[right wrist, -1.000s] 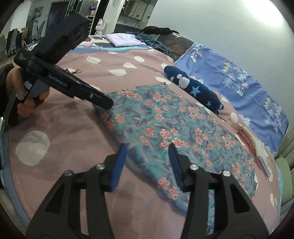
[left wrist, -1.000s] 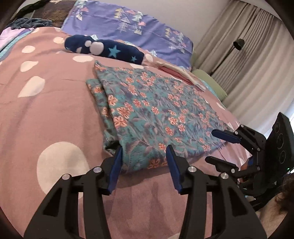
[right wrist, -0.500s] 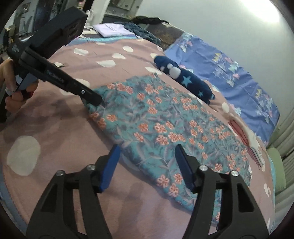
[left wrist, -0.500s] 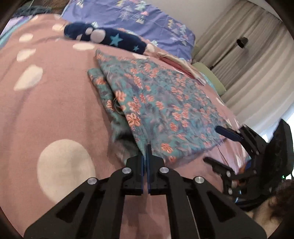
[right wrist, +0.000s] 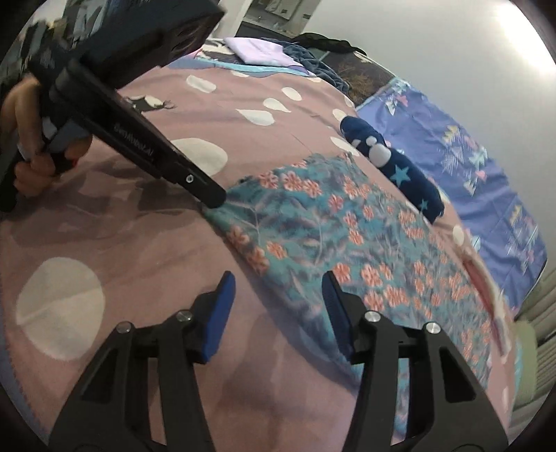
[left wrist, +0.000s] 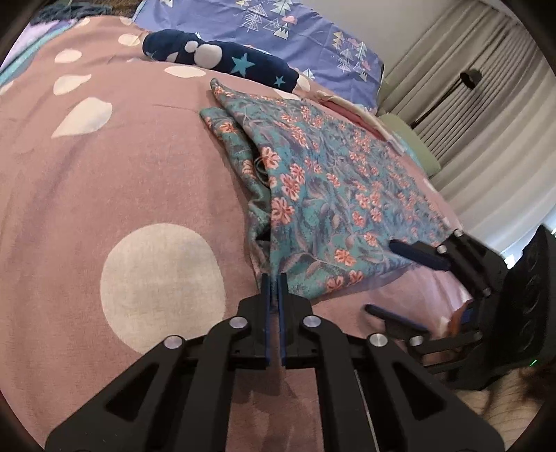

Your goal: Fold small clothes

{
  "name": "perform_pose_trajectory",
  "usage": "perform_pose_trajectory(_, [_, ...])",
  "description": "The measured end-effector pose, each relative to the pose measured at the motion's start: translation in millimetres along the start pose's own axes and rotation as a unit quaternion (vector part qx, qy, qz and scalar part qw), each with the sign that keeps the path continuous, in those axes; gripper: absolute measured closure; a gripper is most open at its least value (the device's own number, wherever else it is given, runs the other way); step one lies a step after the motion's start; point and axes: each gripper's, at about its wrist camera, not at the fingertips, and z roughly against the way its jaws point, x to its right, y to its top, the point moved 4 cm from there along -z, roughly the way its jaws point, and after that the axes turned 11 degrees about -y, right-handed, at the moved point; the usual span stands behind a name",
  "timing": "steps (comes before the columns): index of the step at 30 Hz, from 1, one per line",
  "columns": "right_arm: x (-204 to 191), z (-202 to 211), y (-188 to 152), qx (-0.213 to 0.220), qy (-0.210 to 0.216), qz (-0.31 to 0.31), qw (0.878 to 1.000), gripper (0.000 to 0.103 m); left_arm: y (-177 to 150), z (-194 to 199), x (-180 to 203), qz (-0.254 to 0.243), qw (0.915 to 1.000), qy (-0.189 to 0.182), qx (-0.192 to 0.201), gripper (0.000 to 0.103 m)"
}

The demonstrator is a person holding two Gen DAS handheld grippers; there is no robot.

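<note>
Left tongs (left wrist: pixel 273 278) pinch floral cloth's (left wrist: pixel 330 194) near corner.

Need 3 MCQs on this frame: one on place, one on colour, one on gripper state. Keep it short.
1. Where does the navy star-print garment lie relative to the floral garment?
A. On top of it
B. Beyond its far edge, on the pink bedspread
C. Under it

2. What colour are the floral garment's flowers?
A. Orange-pink
B. Yellow
C. White

3. What is the state of the left hand-held gripper?
A. Wide open
B. Shut on the floral garment's near corner
C. Holding the navy garment

Answers: B, it sits past the floral cloth near the purple pillow; A, orange-pink blooms on teal; B, the blue pads pinch the cloth, while the right hand-held gripper is open.
</note>
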Motion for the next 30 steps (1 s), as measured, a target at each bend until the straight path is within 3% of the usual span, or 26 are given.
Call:
perform_pose_trajectory(3, [-5.0, -4.7, 3.5, -0.002, 0.005, 0.0, 1.0, 0.051, 4.5, -1.8, 7.7, 0.007, 0.9996, -0.025, 0.009, 0.072])
perform_pose_trajectory(11, [10.4, 0.3, -10.0, -0.014, 0.004, -0.028, 0.999, 0.05, 21.6, -21.0, 36.2, -0.058, 0.9982, -0.012, -0.013, 0.071])
perform_pose_trajectory(17, [22.9, 3.0, -21.5, -0.025, 0.003, -0.057, 0.998, 0.046, 17.8, -37.1, 25.7, -0.04, 0.9973, -0.023, -0.058, 0.071])
perform_pose_trajectory(18, [23.9, 2.2, -21.8, -0.026, 0.002, -0.058, 0.998, 0.046, 19.1, -38.7, 23.6, -0.036, 0.9971, -0.028, -0.06, 0.072])
perform_pose_trajectory(19, [25.1, 1.6, -21.4, -0.026, 0.001, -0.058, 0.998, 0.046, 22.9, -36.9, 22.5, -0.027, 0.9971, -0.03, -0.064, 0.098])
perform_pose_trajectory(20, [25.7, 2.7, -20.7, -0.025, -0.001, -0.059, 0.998, 0.046, 27.8, -32.0, 22.7, -0.015, 0.9973, -0.03, -0.065, 0.102])
perform_pose_trajectory(24, [30.7, 11.1, -18.6, -0.009, 0.001, -0.069, 0.998, 0.042, 49.7, 13.4, 48.9, -0.069, 0.9956, -0.058, -0.025, 0.102])
perform_pose_trajectory(28, [23.4, 12.2, -16.6, -0.004, -0.001, -0.056, 0.998, 0.042, 18.3, -17.6, 17.0, -0.023, 0.9948, -0.017, -0.098, 0.102])
perform_pose_trajectory(30, [18.8, 10.6, -15.1, -0.004, 0.005, -0.051, 0.999, 0.042, 6.6, -23.2, 7.9, -0.013, 0.9958, -0.022, -0.088, 0.101])
